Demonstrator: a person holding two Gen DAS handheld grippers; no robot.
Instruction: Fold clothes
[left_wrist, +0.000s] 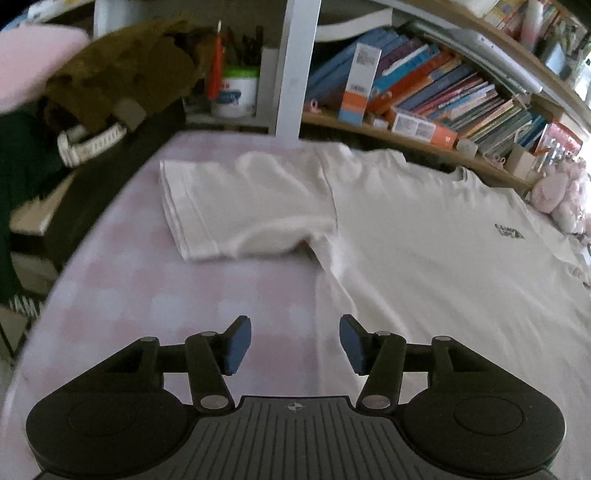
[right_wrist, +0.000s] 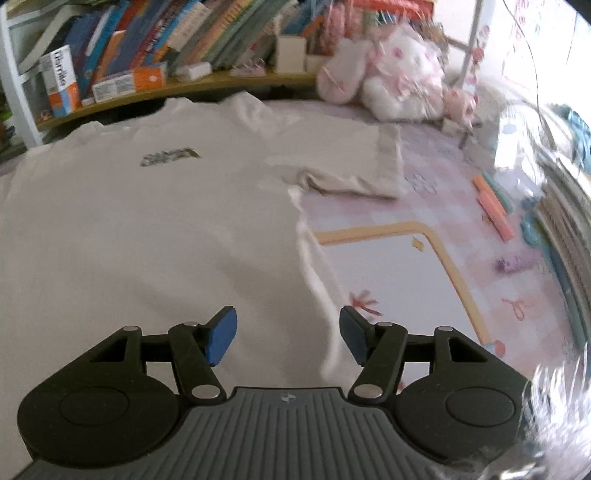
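The white T-shirt (left_wrist: 424, 229) lies flat on the pink checked bed (left_wrist: 147, 295), collar away from me, its side edges running forward between the pads of my left claw (left_wrist: 295, 343) and right claw (right_wrist: 288, 338), both released and empty.

Books (left_wrist: 443, 85) on shelf, pink plush toy (right_wrist: 391, 77).
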